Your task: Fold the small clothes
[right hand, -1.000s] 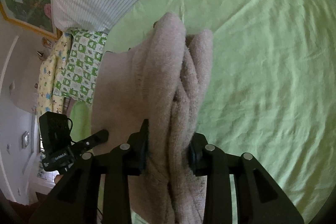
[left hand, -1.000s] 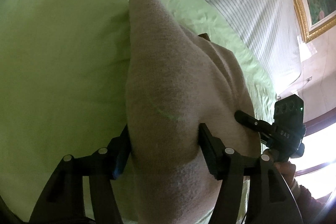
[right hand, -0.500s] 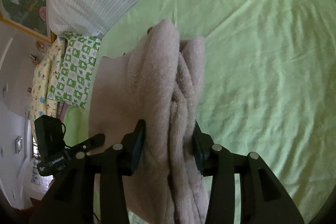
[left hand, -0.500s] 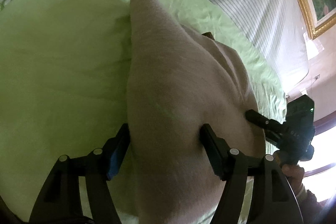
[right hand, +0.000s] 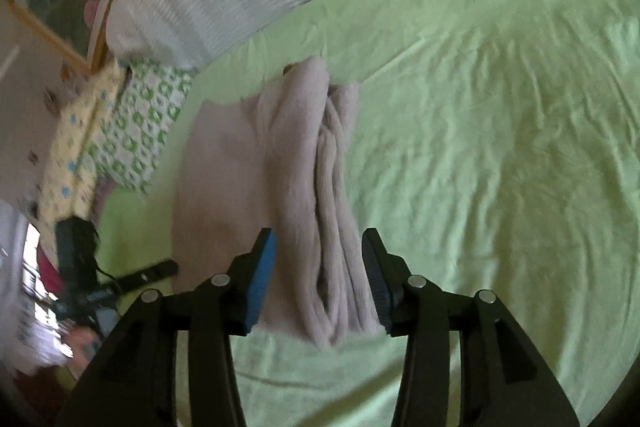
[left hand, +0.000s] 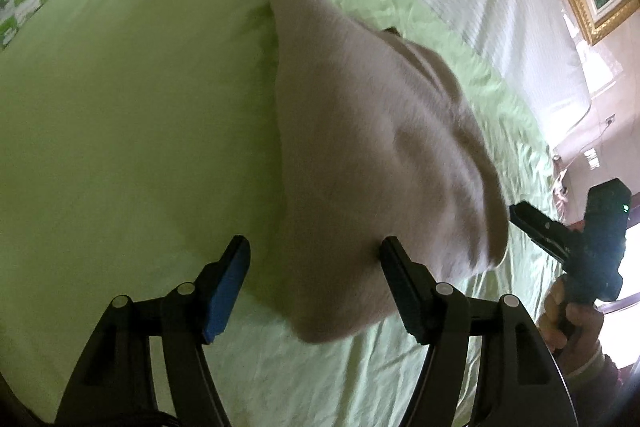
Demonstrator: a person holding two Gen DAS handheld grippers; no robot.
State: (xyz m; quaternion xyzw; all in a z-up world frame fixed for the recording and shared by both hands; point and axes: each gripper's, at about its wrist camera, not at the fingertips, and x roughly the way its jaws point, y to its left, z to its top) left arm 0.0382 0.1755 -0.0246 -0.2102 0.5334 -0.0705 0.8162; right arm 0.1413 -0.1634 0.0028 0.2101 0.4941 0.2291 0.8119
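Lying folded on the green sheet [right hand: 500, 131], the beige garment [left hand: 372, 147] sits between both spread, empty grippers: left gripper [left hand: 314, 259], right gripper [right hand: 318, 251]

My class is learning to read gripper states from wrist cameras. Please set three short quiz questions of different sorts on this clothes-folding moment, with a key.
1. True or false: the left gripper is clamped tight on the beige garment.
2. Multiple choice: what does the garment lie on? A) a wooden table B) a light green bedsheet C) a tiled floor
3. Fill in: in the right wrist view, the right gripper has its jaws ____ around the bunched folds of the garment.

Key
1. False: the jaws stand apart, and a gap shows beside the blue-padded finger.
2. B
3. open
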